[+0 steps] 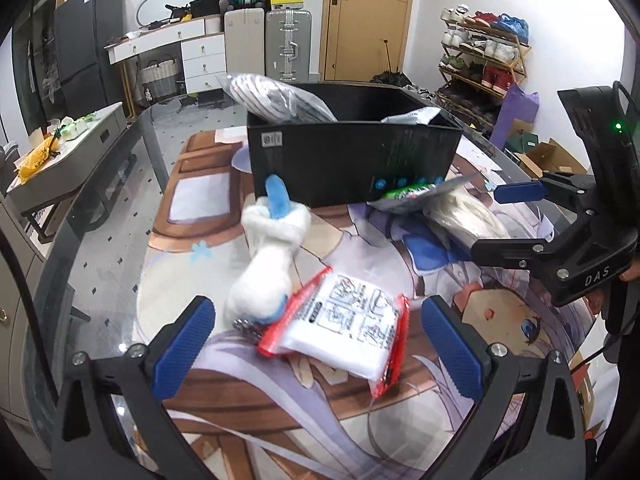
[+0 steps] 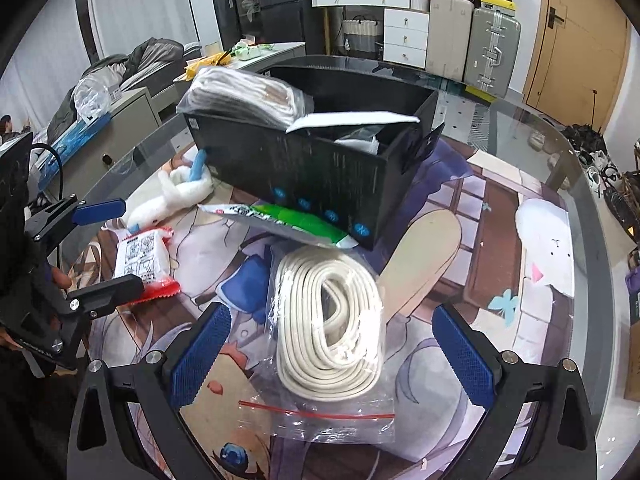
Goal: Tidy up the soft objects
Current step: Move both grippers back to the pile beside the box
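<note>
— Lining up on 2 items: the red-edged packet lies on the table between the left gripper's wide jaws.
— And the bagged cord sits between the right gripper's spread jaws, probably bound for the black box.

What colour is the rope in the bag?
Cream-white rope, clearest in the right wrist view.

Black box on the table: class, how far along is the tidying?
Done: a bagged striped fabric and a white packet sit in the black box. In hand: nothing; both hand-held grippers are open. Left: plush toy, red-edged packet, green packet, bagged cord.
</note>
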